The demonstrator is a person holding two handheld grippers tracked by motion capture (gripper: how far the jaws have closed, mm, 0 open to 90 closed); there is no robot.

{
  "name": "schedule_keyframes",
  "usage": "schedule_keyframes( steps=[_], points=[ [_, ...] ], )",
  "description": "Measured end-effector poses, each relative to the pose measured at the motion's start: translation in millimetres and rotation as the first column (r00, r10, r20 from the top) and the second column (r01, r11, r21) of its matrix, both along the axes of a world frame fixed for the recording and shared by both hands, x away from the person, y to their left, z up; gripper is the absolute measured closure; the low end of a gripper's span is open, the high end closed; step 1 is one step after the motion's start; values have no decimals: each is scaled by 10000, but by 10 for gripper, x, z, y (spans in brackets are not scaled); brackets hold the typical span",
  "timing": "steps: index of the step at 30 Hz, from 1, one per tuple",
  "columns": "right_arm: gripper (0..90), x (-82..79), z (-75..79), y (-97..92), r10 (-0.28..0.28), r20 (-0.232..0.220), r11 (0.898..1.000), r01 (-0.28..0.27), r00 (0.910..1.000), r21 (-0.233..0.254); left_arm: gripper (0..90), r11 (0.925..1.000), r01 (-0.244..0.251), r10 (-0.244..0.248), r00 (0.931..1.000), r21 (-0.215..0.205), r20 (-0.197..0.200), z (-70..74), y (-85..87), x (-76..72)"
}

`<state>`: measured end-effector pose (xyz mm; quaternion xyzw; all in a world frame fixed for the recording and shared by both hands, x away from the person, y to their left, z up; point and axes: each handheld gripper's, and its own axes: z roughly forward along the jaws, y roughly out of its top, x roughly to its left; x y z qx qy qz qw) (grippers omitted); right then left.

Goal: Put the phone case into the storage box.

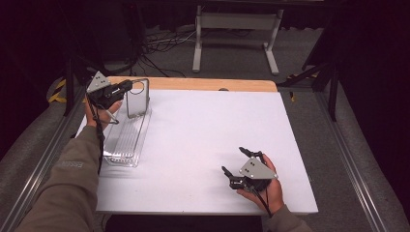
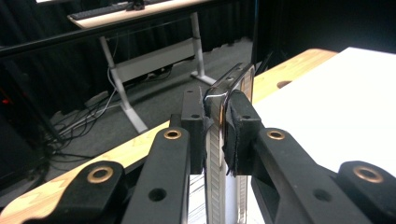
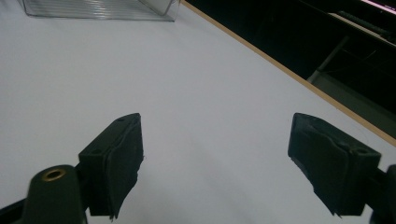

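A thin flat panel (image 1: 138,98) with rounded corners and a shiny rim stands upright at the far end of a clear ribbed tray (image 1: 123,140) on the table's left side. My left gripper (image 1: 128,87) is shut on the panel's upper edge. In the left gripper view the black pads (image 2: 243,130) of that gripper (image 2: 217,126) press both faces of the panel (image 2: 233,77). My right gripper (image 1: 233,159) rests low over the white surface at the front right, open. Nothing lies between the jaws of my right gripper (image 3: 215,149), and the tray (image 3: 93,9) shows far off.
A white sheet (image 1: 208,130) covers the table, with a wooden strip (image 1: 203,84) bare along the far edge. Behind the table, a white desk frame (image 1: 237,29) and loose cables (image 1: 159,46) sit on the grey floor. Metal rails run along both sides.
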<state>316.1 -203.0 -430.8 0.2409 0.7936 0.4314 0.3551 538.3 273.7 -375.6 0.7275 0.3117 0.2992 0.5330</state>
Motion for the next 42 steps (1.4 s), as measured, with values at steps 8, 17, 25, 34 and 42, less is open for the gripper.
schedule_keyframes(
  steps=[8, 17, 25, 34, 42],
  points=[
    [188, -1, -7, 13, 124, -85, 9999, -124, 9999, -7, 793, 9996, -276, 276, 9996, 46, 13, -14, 51, 31],
    [187, 5, -15, 15, 176, -138, 9998, -176, 9998, -5, 769, 9966, -660, 665, 9977, 502, -90, -16, 131, 148],
    [187, 10, -26, 16, 187, -154, 9998, -188, 9997, -38, 725, 9946, -876, 885, 9960, 556, -141, -37, 149, 245],
    [186, 11, -34, 23, 255, -201, 9996, -257, 9995, -93, 659, 9924, -1085, 1094, 9939, 579, -129, -48, 166, 254],
    [187, 4, -30, 28, 283, -202, 9995, -285, 9994, -127, 588, 9902, -1203, 1217, 9924, 708, -162, -54, 139, 264]
  ],
)
